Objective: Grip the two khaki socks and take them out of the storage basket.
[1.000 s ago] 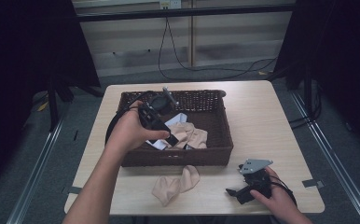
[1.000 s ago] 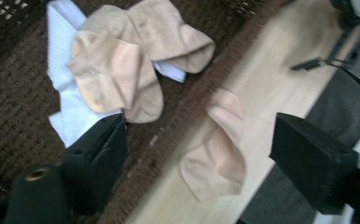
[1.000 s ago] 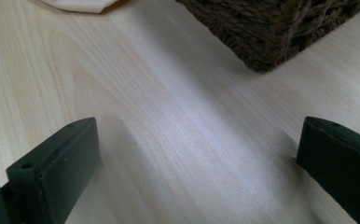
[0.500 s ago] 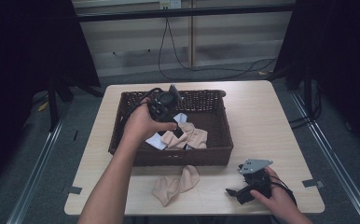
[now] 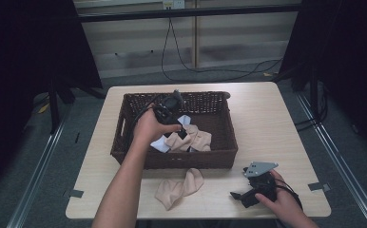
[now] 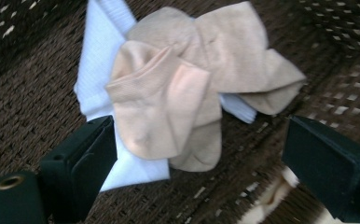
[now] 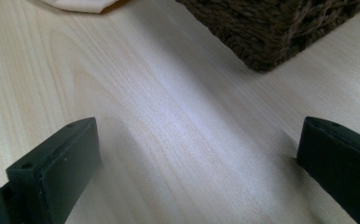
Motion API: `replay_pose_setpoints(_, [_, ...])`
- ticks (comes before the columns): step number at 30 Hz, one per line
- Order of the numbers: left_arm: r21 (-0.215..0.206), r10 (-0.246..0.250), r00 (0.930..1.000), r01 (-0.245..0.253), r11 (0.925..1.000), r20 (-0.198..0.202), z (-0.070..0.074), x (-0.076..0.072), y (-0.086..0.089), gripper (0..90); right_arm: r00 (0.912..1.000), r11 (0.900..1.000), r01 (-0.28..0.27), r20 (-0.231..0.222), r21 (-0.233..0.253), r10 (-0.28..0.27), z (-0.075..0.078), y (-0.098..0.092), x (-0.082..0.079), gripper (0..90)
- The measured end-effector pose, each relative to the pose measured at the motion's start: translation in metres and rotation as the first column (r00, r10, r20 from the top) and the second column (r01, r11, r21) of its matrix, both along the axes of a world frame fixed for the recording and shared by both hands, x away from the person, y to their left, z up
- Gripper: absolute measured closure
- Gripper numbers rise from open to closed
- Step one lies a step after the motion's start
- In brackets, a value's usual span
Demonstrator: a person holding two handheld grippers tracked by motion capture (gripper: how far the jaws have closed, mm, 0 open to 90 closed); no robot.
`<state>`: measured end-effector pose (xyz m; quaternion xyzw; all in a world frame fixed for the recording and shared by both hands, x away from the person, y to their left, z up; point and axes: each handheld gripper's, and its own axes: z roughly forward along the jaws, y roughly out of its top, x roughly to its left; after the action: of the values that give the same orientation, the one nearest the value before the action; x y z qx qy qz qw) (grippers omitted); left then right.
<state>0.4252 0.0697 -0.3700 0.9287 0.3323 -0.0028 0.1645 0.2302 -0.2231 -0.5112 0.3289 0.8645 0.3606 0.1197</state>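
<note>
A brown wicker basket (image 5: 222, 111) stands mid-table. Inside it lie bunched beige socks (image 5: 196, 140) on a white sock (image 5: 159, 144). A hand holds my left gripper (image 5: 178, 127) down in the basket, just above that pile. In the left gripper view the beige socks (image 6: 178, 93) and the white sock (image 6: 99, 70) lie between and beyond the open jaws of the left gripper (image 6: 201, 137), which hold nothing. Another beige sock (image 5: 179, 186) lies on the table in front of the basket. My right gripper (image 5: 242, 197) rests open on the table at the front right.
In the right gripper view the open jaws of the right gripper (image 7: 197, 140) frame bare wood, with a basket corner (image 7: 271, 32) ahead and the edge of the loose sock (image 7: 80, 4) at the top. The table's front edge (image 5: 200, 214) is close to the right hand.
The left hand has carried its gripper from the basket's front left toward the middle and back, over the socks. The right gripper has stayed in place.
</note>
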Motion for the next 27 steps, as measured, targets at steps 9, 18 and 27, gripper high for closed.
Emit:
replay_pose_setpoints(9, [0.044,0.020,0.9993,-0.019,0.9988,-0.031,-0.026,0.011,-0.004,11.8,1.0000,1.000,0.000,0.002,-0.001,0.000,0.000,0.000,0.000,0.0])
replay_pose_setpoints(18, [0.030,0.026,0.9991,-0.025,0.9992,-0.033,-0.042,0.019,-0.004,15.6,1.0000,1.000,0.000,0.002,0.000,0.000,0.000,0.000,0.000,0.0])
replay_pose_setpoints(27, [0.061,0.041,0.9984,-0.038,0.9974,-0.038,-0.059,0.027,-0.005,19.2,1.0000,1.000,0.000,0.001,0.000,0.000,0.000,0.000,0.000,0.0])
